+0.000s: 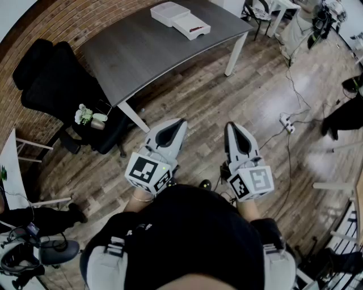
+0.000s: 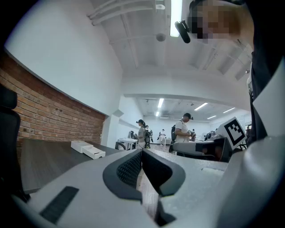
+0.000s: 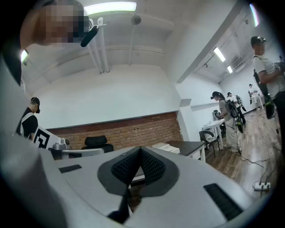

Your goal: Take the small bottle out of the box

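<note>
Both grippers are closed on nothing. The left gripper [image 1: 180, 122] and the right gripper [image 1: 231, 126] each hold their two dark pads [image 2: 131, 169] pressed together, with only air at the tips. The pair points level, side by side, close to the person's body, over the wooden floor [image 1: 227, 96] and well apart from the table [image 1: 136, 51]. That one dark table shows two white legs. At its far end the box [image 1: 168, 11] lies in two white pieces that touch: one closed-looking piece and one open tray [image 1: 191, 26]. The tray holds one small reddish thing [image 1: 195, 28], too small to tell whether it is the bottle. One black chair [image 1: 48, 85] stands left of the table. One white power strip [image 1: 286, 122] lies on the floor to the right.
</note>
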A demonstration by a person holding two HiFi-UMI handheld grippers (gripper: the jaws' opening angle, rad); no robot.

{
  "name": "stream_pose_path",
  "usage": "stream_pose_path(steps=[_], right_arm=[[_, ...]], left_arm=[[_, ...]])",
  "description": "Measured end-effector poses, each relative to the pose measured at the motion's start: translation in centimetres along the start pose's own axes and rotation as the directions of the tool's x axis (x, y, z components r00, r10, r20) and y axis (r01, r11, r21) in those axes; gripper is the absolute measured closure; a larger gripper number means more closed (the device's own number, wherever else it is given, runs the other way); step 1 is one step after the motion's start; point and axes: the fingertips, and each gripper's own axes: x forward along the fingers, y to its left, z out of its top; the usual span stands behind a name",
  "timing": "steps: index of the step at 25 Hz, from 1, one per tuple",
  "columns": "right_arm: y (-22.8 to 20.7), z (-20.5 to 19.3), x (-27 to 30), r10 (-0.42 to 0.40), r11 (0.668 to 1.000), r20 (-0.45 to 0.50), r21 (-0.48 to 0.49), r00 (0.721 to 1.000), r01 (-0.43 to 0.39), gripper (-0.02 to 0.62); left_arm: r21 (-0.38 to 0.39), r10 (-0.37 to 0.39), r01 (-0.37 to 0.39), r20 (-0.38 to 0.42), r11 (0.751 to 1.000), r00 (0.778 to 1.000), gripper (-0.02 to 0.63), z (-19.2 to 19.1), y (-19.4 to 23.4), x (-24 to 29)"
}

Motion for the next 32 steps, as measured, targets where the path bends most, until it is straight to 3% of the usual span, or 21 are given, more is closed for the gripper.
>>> stream_pose_path(steps=[18, 32], right_arm=[[-2.6, -0.1, -0.7, -0.005, 0.997, 0.02, 0.079, 1.0, 0.003, 0.595], [-8.0, -0.1, -4.5, -0.05, 0.993, 0.012, 0.108, 0.999, 0.049, 0.595]], left_arm=[[0.004, 0.019, -0.019, -0.013, 1.0, 1.0, 0.601, -0.4, -0.8, 1.5], [-0.008, 0.027, -0.028, -0.03, 1.0, 0.999, 0.601, -1.7, -4.5, 4.6]])
